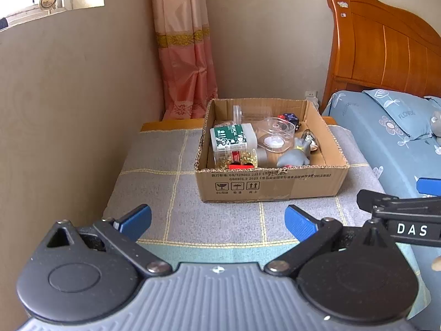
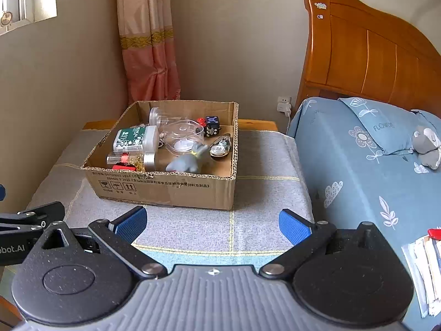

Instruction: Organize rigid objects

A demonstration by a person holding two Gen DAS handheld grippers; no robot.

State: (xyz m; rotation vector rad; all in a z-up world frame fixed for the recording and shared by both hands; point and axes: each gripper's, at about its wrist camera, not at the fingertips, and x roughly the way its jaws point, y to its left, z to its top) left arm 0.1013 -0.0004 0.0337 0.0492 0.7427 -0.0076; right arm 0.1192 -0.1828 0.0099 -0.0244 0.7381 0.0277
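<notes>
Nearest, the left gripper (image 1: 217, 222) and right gripper (image 2: 212, 224) hover side by side, both spread wide and holding nothing, above the grey checked cloth (image 1: 154, 193). Farther off sits the cardboard box (image 2: 165, 193), crammed with a green-labelled bottle (image 2: 136, 138), clear dish (image 2: 183, 138) and grey figurine (image 2: 187, 161). Reaching in could snag neighbours, since everything lies touching.

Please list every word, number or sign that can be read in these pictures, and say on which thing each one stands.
"DAS": white letters on the right gripper, seen from the left wrist.
"bot.AI": on the left gripper, cut off by the picture edge.
"MEDICAL": green label of the white bottle, partly legible.
"FLOWER": on the blue pillow.
"2023" and three handling signs: front of the cardboard box; the other print is too small to read.
"1": gold medal at the window; the rest is blurred.
</notes>
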